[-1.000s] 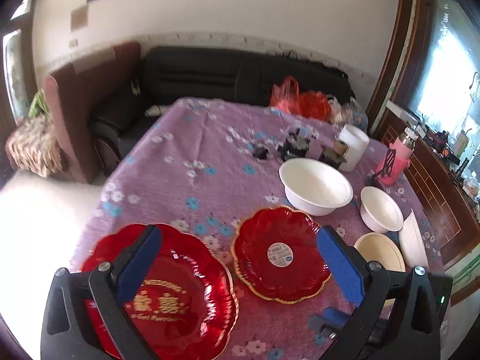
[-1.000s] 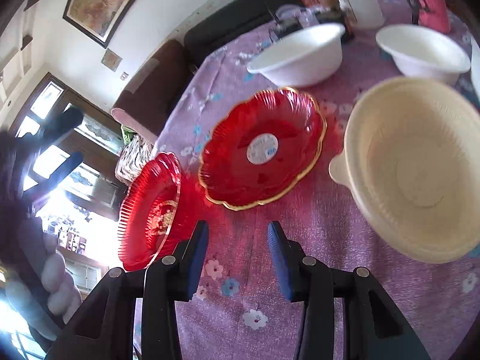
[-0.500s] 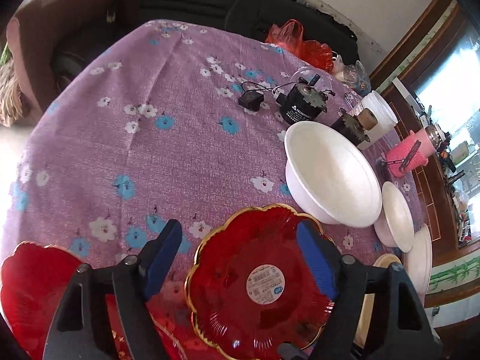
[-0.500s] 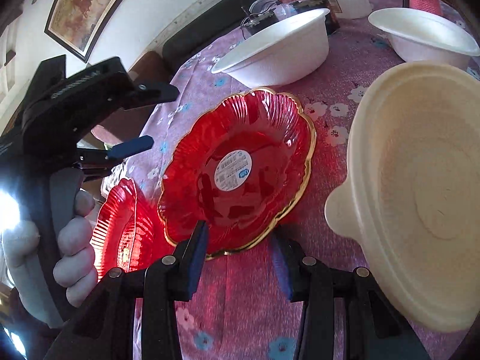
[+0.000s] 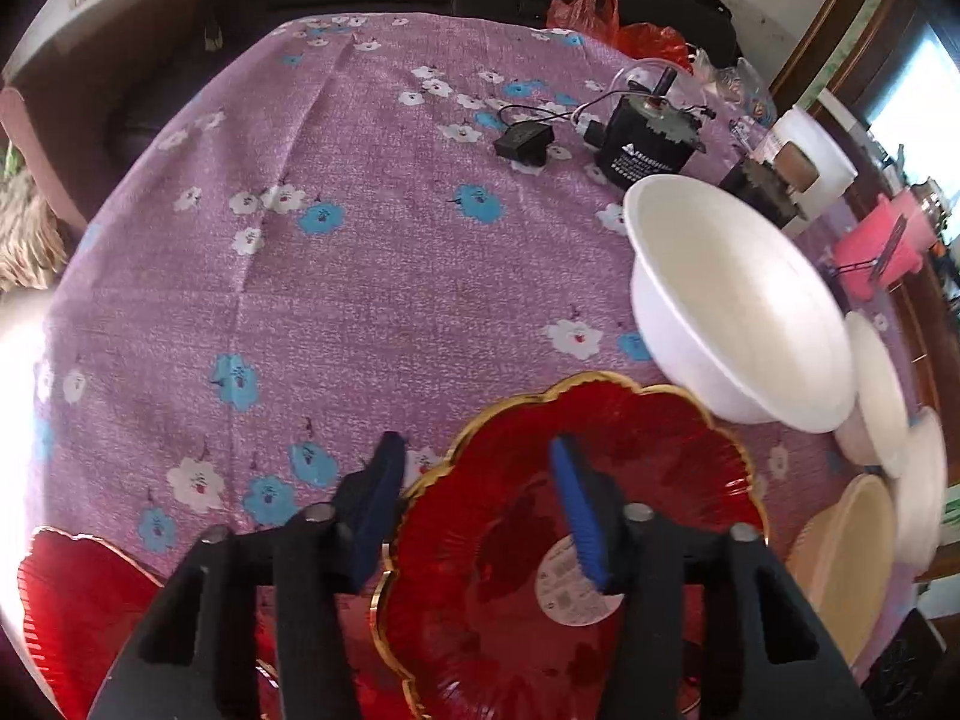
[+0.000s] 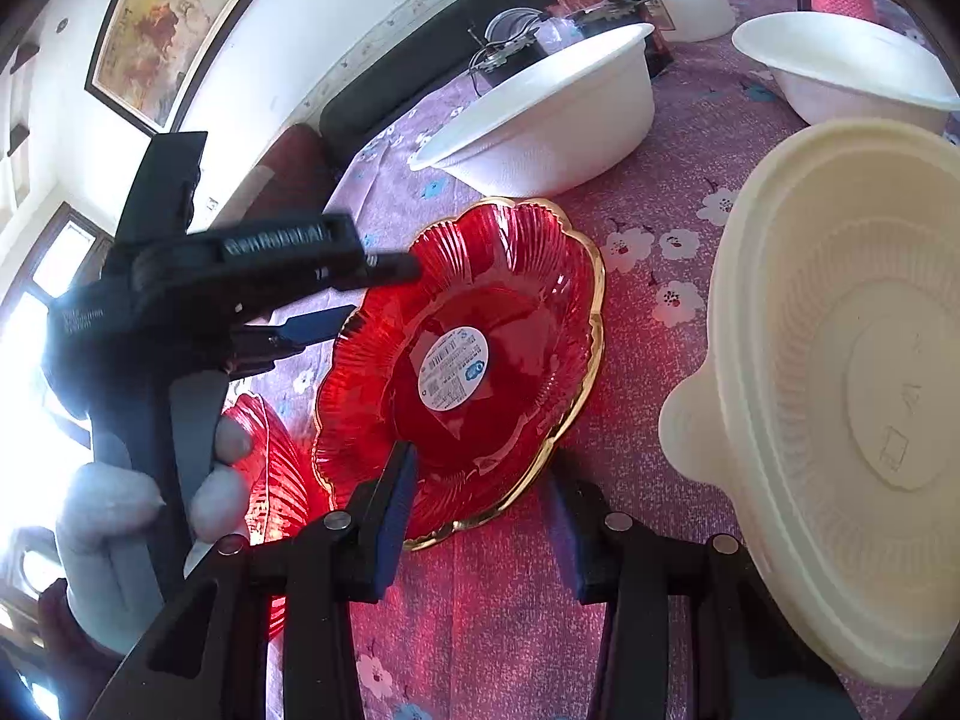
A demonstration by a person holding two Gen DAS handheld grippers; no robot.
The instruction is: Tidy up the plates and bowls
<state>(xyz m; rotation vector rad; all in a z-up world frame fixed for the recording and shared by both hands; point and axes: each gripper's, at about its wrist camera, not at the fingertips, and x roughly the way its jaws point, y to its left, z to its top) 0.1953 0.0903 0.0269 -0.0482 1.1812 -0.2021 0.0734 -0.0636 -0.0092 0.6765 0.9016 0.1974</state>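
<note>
left gripper (image 5: 474, 504): fingers spread open, straddling the near-left rim of the gold-rimmed red plate (image 5: 570, 540), not clamped yet
right gripper (image 6: 480, 516): fingers open too, at the plate's near rim
second red plate (image 5: 78, 594): near-left desk edge
cream bowl (image 6: 840, 372): right of the plate
big white bowl (image 5: 738, 300): just behind it
small white bowl (image 6: 840, 72): farther right

Both tongs, left tongs (image 5: 474, 501) and right tongs (image 6: 486, 507), are black plastic with blue pads and round silver screws. A pale grey gloved hand (image 6: 126, 510) grips a black, embossed handle.
</note>
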